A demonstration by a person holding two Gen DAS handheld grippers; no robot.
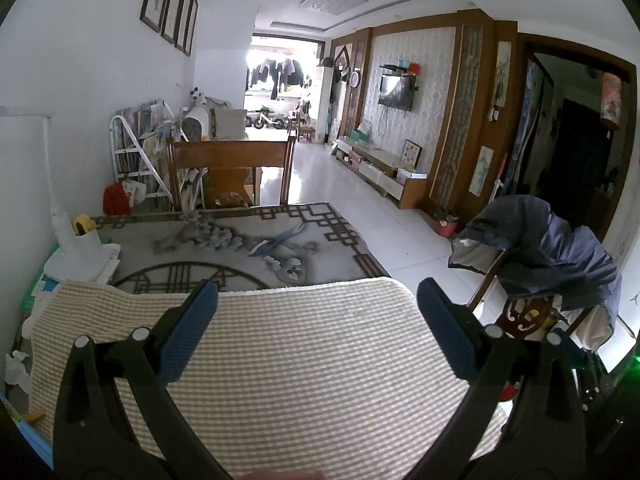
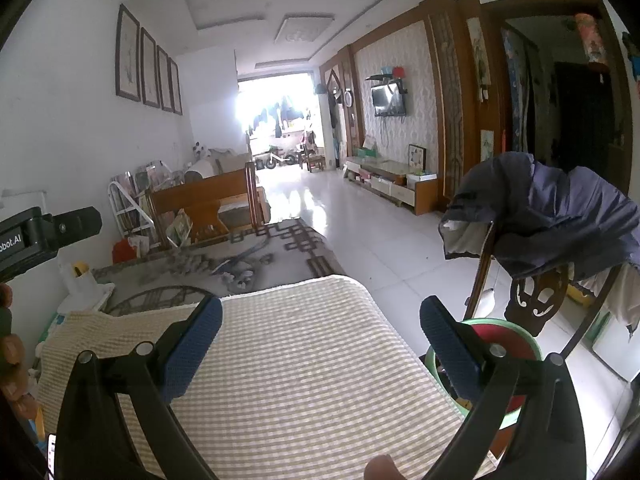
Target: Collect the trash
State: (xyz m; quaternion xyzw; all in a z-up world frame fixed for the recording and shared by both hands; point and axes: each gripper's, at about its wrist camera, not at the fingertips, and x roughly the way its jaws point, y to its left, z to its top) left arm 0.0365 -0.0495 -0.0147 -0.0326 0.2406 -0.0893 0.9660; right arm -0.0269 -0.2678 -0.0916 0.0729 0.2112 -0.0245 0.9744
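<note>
Above the checked mat (image 1: 280, 360), your left gripper (image 1: 318, 328) hovers level, jaws wide and empty; crumpled paper (image 1: 16, 372) lies far left. Your right gripper (image 2: 320, 344) hangs likewise, spread empty, beside the green bin (image 2: 486, 412).

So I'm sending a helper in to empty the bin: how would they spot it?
Start at the table under the checked cloth, then look off its right edge to the carved wooden chair draped with a dark blue jacket. On the floor between the two stands the bin: round, with a green rim and red inside, the only such container there.
</note>
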